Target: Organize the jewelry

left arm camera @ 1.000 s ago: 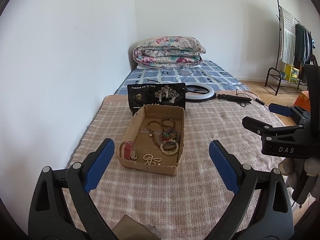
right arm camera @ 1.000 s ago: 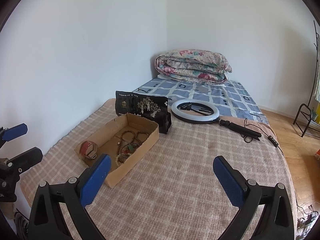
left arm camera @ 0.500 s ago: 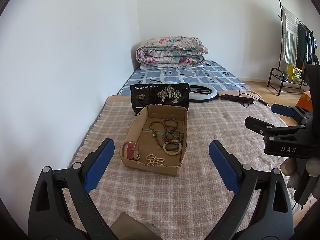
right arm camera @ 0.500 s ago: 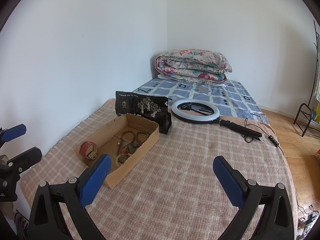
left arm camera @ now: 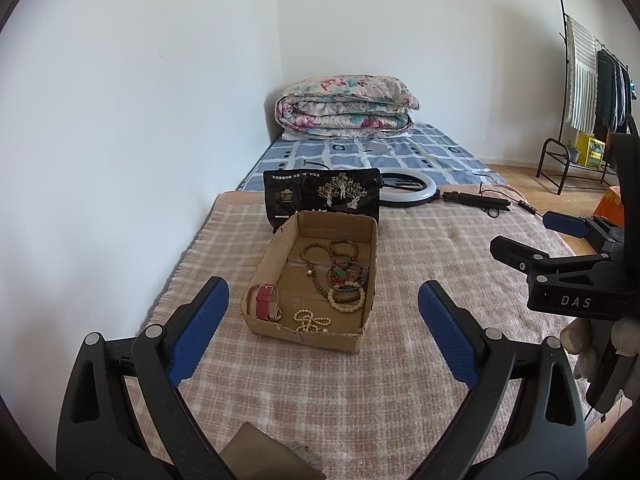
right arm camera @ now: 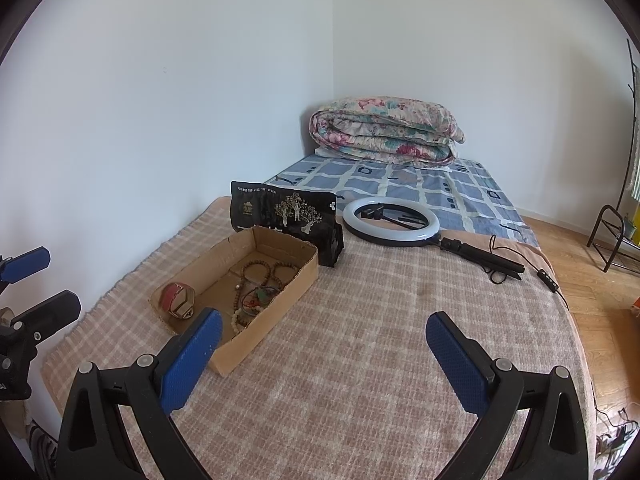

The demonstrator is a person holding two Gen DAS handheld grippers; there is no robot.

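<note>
My left claw (left arm camera: 323, 326) is spread wide, its blue pads hanging above the pink checked blanket (left arm camera: 360, 400) with nothing between them, and the cardboard tray (left arm camera: 272, 276) sits straight ahead of it, framed in the gap. The jewelry lies inside that tray: a red-strapped watch (left arm camera: 265, 301) at the near left corner, a small cream bead string (left arm camera: 311, 320) just beside it against the front wall, a pale beaded bracelet (left arm camera: 346, 301) toward the right wall, a tangle of bangles with green and red pieces (left arm camera: 345, 274) behind that, and a long brown bead necklace (left arm camera: 325, 252) looped across the far half — some of these touch or overlap, and I cannot tell exactly which. A black pouch printed with pale trees (left arm camera: 322, 196) stands upright against the tray's far end. My right claw (right arm camera: 323, 356) is likewise spread and holds nothing; from its view the tray lies to the left of the gap, with its near corner just behind the left pad (right arm camera: 191, 354), and open blanket fills the space between the pads. A ring light (right arm camera: 391, 222) lies flat on the blanket beyond the pouch, its black stand and cable trailing off to the right. Farther back a folded floral quilt (right arm camera: 386, 130) rests on the blue checked bed (right arm camera: 400, 184) in the corner of the white walls.
</note>
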